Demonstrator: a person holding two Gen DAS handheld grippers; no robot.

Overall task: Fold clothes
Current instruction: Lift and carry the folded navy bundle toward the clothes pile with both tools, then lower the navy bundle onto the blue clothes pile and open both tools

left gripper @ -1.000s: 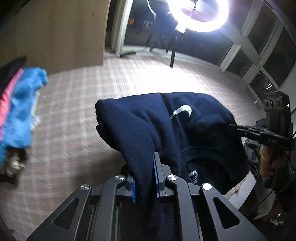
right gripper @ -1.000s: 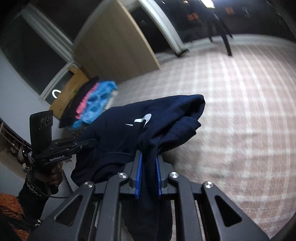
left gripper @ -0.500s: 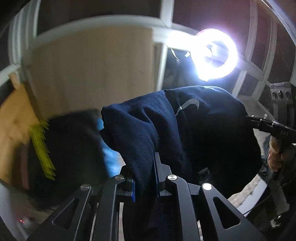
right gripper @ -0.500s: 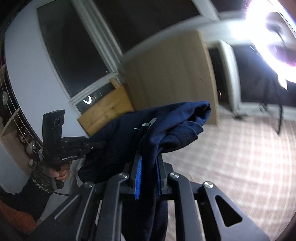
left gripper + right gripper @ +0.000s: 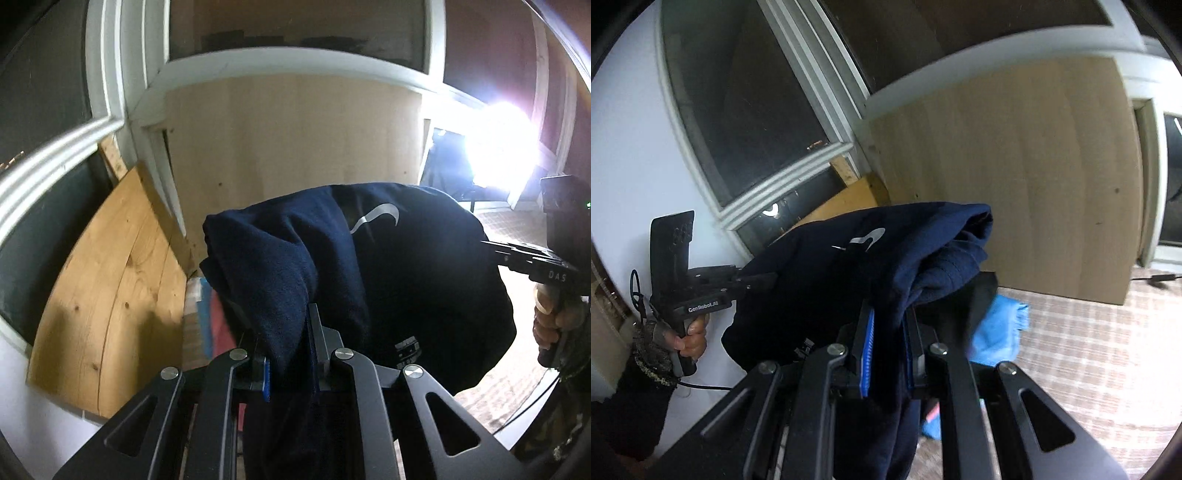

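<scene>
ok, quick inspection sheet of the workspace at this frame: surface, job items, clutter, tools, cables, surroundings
Surface: checked pink-and-white floor covering; no table seen.
Job's things: navy sweatshirt, folded into a bundle, held in the air between both tools; white swoosh logo faces up.
Clutter: blue cloth on the floor beyond the sweatshirt; a pink bit beside it.
Grippers: left tool shut on the sweatshirt; right tool shut on the sweatshirt.
Cables: thin black lead at the left tool's handle; another cable on the floor by the panel.
Surroundings: dark windows, leaning wooden board, pale wood panel, bright lamp.
</scene>
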